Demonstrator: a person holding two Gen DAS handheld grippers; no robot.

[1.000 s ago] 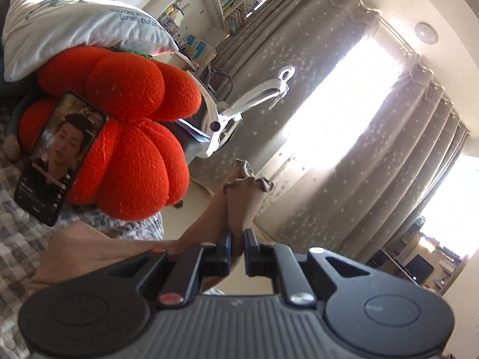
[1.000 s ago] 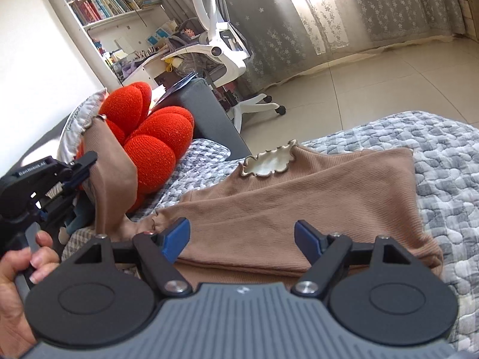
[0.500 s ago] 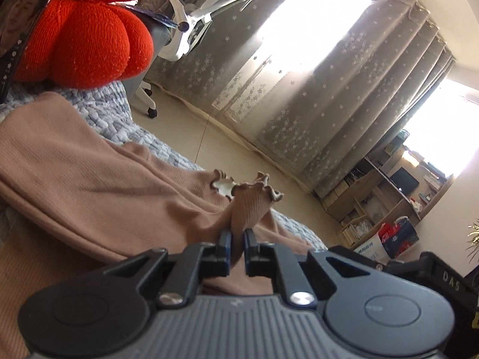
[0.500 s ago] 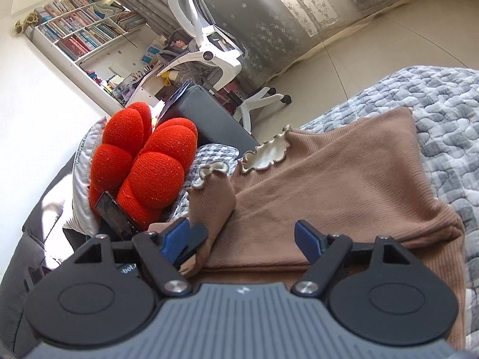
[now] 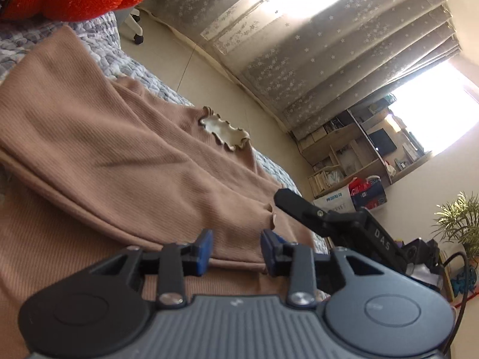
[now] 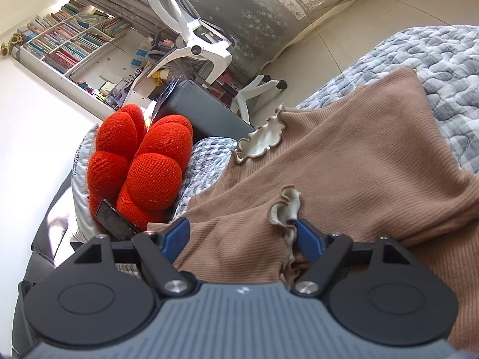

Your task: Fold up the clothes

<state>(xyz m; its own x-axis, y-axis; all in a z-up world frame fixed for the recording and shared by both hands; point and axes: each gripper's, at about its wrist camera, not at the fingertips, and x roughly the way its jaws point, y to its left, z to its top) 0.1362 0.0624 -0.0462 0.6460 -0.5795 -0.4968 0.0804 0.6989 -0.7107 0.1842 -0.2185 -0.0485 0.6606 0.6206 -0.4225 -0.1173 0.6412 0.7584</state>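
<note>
Now the brown ribbed top point(image 6: 353, 161) is lying spread on the grey quilted bedspread point(image 6: 449, 59), w/ its ruffled cream neckline point(image 6: 260, 140) pointing toward the floor side. One sleeve is lying folded across the body; its frilly cuff point(image 6: 286, 206) is sitting just beside the R gripper's blue pad point(image 6: 308, 239). R gripper point(image 6: 242, 237) is hovering low over that sleeve w/ jaws wide apart, gripping nothing; fabric is lying btwn the fingers. L gripper point(image 5: 236, 252) is also standing open, jaws partly apart, empty, just above the folded edge of the top point(image 5: 119, 155). R gripper's black body is showing in the left wrist view, near the cuff. Beyond the top: red plush cushion point(image 6: 140, 161) w/ a phone point(image 6: 115, 220) leaning against it, white office chair point(image 6: 203, 48), bookshelf point(image 6: 69, 42), grey star curtains point(image 5: 314, 53).
</note>
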